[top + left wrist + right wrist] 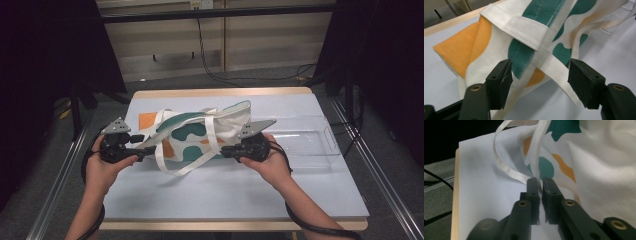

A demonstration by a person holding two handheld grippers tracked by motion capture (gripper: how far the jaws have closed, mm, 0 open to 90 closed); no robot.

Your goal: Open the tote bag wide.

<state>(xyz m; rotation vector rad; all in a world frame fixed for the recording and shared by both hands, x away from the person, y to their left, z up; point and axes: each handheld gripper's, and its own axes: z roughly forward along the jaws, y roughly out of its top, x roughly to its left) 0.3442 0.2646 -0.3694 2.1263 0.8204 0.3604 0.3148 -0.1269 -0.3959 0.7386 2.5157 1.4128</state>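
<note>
One canvas tote bag (200, 135) on my pale surface (240, 192).
My right tool (540, 185) pinches one woven strap (537, 155); my left tool (540, 80) gapes at nine o'clock.

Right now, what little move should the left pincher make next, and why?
Probably close the left gripper on the strap. Its jaws stand wide open with that white strap of the bag crossing between them, not pinched. The right gripper is already shut on another strap, so a second grip would likely let both hands lift or spread the bag.
</note>
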